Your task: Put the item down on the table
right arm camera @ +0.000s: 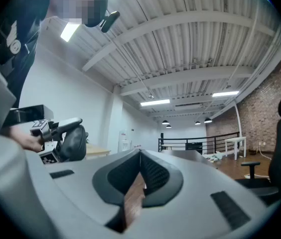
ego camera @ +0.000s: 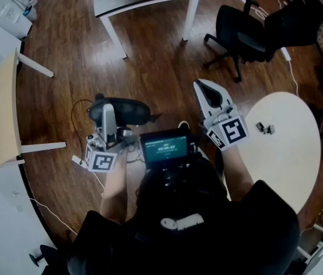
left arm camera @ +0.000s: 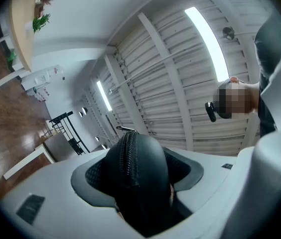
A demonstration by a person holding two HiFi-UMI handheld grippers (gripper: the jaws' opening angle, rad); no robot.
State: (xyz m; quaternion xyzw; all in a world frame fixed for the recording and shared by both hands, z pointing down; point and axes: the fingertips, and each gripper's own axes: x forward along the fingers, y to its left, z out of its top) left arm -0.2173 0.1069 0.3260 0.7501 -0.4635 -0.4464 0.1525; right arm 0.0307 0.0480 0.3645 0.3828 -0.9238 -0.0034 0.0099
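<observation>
While the case (ego camera: 121, 111) sits between the jaws of the left gripper (ego camera: 109, 110), nothing of the put-down is done yet. The left gripper view shows the jaws spread wide with the black zipped case filling the gap, both pads against its sides, so it is held firmly. In the head view the case is left of centre, in the air over the wooden floor, with no table under it.

The right gripper (ego camera: 204, 90) is right of centre. Its own view shows the jaws closed tip to tip with nothing between them, so it takes no part in the hold.

The nearest surface is the round white table (ego camera: 287, 159) at the right of the head view, well apart from the case and on the far side of the right gripper. A small dark thing (ego camera: 264, 129) lies near its upper left edge, and most of the top is bare. Which table is meant I cannot tell: a dark-topped one stands at the top of the frame and a wooden one at the left edge.

By my reading, the whole task remains: carry the case over a table, lower it until it rests there, then open the jaws and draw back.
</observation>
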